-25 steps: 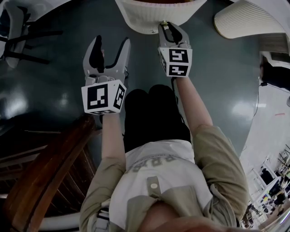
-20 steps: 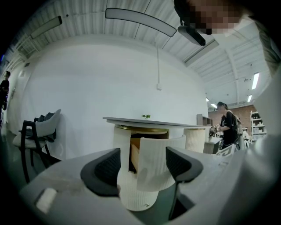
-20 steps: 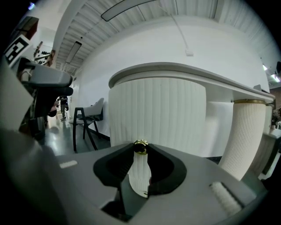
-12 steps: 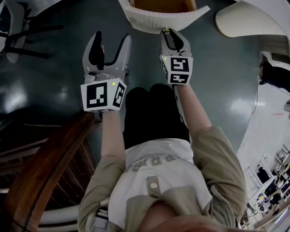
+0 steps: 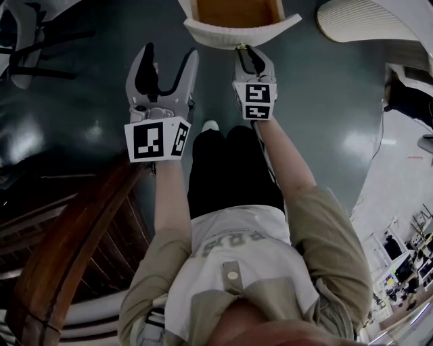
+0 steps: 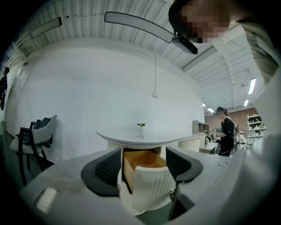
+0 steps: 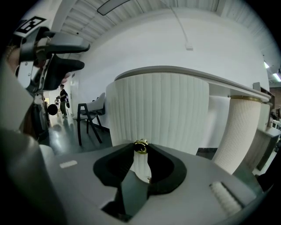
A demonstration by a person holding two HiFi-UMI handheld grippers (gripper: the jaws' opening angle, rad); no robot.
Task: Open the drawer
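The white ribbed drawer [image 5: 240,34] stands pulled out of the round white table, and its wooden inside [image 5: 237,10] shows. My right gripper [image 5: 243,49] is shut on the small gold knob [image 7: 141,146] at the middle of the ribbed drawer front [image 7: 162,110]. In the right gripper view the knob sits pinched between the black pads [image 7: 164,165]. My left gripper [image 5: 168,55] hangs open to the left of the drawer, holding nothing. In the left gripper view the drawer [image 6: 151,186] lies straight ahead, beyond the open jaws, under the table top [image 6: 145,136].
A dark wooden curved rail [image 5: 67,257] runs at the lower left. A black chair [image 5: 27,40] stands at the far left. A second ribbed white pedestal [image 5: 365,23] is at the upper right. A person [image 6: 228,136] stands far off on the right.
The drawer has slid further out with the right gripper on its knob, so more of the wooden inside shows. The left gripper has risen a little, still open.
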